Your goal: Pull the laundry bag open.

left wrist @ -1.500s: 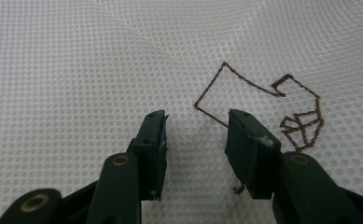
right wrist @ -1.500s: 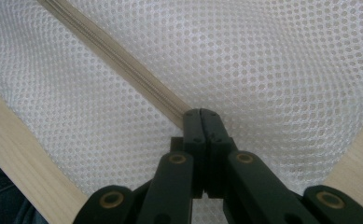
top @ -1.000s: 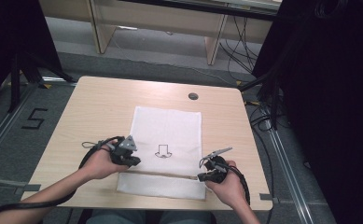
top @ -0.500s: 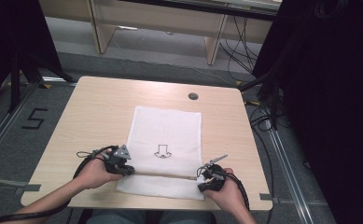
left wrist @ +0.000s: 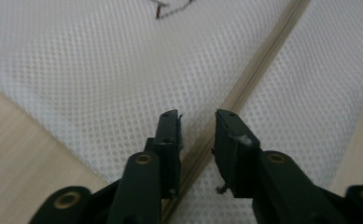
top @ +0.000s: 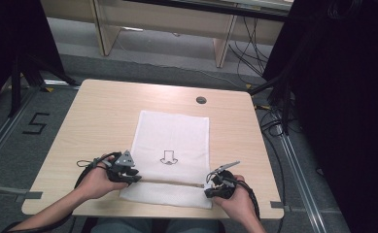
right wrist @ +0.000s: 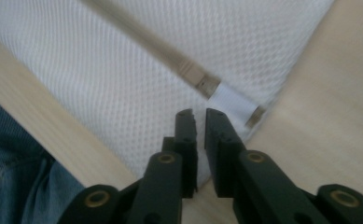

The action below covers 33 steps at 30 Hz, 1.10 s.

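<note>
Lying flat on the wooden surface (top: 104,121), a white mesh cloth (top: 174,133) was recorded, its near part folded over. The left tool (top: 123,175) and right tool (top: 214,187) were set at the fold's ends, jaws just opened, nothing clamped between them.

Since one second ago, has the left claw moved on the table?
Yes. The left claw has slid toward the near table edge, away from the arrow mark on the white cloth. Its jaws have just been opening, nothing gripped.
</note>
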Each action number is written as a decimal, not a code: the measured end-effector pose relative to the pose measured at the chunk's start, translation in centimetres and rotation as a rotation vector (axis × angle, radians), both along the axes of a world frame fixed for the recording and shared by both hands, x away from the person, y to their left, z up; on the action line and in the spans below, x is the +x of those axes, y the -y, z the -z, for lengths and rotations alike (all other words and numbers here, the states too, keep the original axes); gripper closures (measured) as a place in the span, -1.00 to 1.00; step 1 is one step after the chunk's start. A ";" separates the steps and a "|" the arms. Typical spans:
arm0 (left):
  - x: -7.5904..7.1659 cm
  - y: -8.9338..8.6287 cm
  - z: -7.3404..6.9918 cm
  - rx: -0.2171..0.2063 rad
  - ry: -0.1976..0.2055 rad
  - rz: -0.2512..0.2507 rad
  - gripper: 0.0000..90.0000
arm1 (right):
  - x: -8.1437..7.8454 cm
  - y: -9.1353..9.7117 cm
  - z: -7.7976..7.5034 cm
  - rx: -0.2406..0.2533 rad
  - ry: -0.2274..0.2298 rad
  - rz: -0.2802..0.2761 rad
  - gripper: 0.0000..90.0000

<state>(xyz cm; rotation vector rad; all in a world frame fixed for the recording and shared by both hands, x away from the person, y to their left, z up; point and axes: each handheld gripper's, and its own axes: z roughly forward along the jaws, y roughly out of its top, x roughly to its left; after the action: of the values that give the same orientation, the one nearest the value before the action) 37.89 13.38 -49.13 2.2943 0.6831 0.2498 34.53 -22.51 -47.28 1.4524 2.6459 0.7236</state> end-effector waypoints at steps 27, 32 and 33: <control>0.0 1.4 0.1 -0.092 0.025 0.005 0.05 | 0.6 1.9 -0.5 0.046 0.163 0.085 0.84; -0.1 1.6 0.1 -0.117 0.034 0.012 0.06 | 0.6 2.0 -0.9 0.028 0.151 0.076 0.85; -0.1 1.6 0.1 -0.112 0.036 0.010 0.06 | 0.6 2.1 -0.9 0.026 0.156 0.069 0.86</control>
<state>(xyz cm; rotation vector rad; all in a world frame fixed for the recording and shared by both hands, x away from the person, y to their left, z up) 37.82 11.74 -49.26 2.1807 0.6511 0.2411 35.11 -24.58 -46.43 1.4226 2.4671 0.8307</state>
